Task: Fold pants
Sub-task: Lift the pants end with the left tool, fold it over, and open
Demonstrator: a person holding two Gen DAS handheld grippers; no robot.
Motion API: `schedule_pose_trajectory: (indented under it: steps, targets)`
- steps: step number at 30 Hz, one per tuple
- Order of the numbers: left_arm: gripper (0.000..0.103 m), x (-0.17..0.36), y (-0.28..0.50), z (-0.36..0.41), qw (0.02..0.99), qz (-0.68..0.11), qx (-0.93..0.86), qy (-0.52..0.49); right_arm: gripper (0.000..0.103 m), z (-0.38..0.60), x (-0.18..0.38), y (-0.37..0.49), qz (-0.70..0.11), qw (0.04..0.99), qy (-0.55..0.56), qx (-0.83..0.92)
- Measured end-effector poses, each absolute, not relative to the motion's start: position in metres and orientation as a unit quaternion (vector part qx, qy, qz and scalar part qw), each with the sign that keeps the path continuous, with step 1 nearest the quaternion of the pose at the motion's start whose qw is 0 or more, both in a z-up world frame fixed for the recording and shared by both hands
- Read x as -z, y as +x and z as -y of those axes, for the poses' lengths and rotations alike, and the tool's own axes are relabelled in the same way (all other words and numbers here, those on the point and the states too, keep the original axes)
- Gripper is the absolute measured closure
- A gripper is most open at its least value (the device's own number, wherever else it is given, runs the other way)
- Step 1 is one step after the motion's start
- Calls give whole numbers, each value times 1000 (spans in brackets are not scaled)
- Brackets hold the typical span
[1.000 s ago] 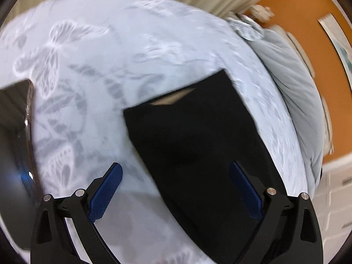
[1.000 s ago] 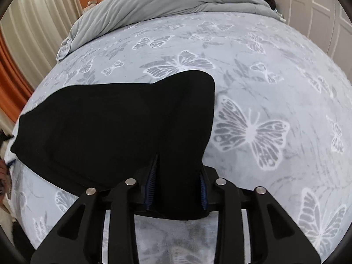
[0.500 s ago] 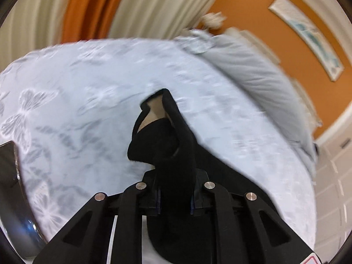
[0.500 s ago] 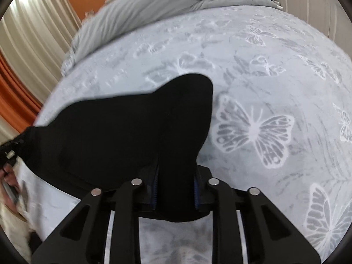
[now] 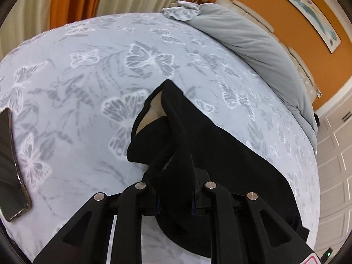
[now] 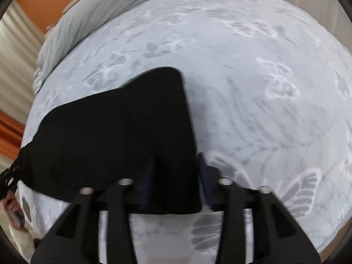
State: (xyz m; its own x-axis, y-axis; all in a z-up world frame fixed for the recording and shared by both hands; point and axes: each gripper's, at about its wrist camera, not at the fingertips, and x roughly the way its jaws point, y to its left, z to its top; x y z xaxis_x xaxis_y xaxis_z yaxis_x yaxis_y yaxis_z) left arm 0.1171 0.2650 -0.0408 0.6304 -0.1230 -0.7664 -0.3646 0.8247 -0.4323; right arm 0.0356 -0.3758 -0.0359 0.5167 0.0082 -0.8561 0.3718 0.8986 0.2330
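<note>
The left gripper is clenched on a bunched corner of the black pants, lifted off the butterfly bedspread. The right gripper has its fingers parted around the flat cloth. A phone lies at 9 o'clock.

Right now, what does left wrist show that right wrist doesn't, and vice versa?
Only left wrist: a dark phone lying at the bed's left edge, the framed picture on the orange wall, and the pants' beige lining.

Only right wrist: a hand at the far end of the pants, and the right tongs around a fold, grip unclear through blur.

Both: black pants, butterfly bedspread, grey duvet. Left tongs are shut on the pants.
</note>
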Motion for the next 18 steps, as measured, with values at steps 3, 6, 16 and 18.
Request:
schedule_pose_trajectory:
  steps: [3,6,16,18]
  targets:
    - [87,43,112,-273,845,-419,-72,-326,41,368,-1,27,-426,880,142,155]
    - [88,38,112,-273,849,-408,-66,-329,26,345,-24,29,-391,902,92,157]
    - [88,-22,96,-169,912,-348,11,-219,26,306,-9,44,-412,903,23,122]
    - [88,-11,102,-161,904,-369,8,-216,26,308,-9,40,-413,902,23,127]
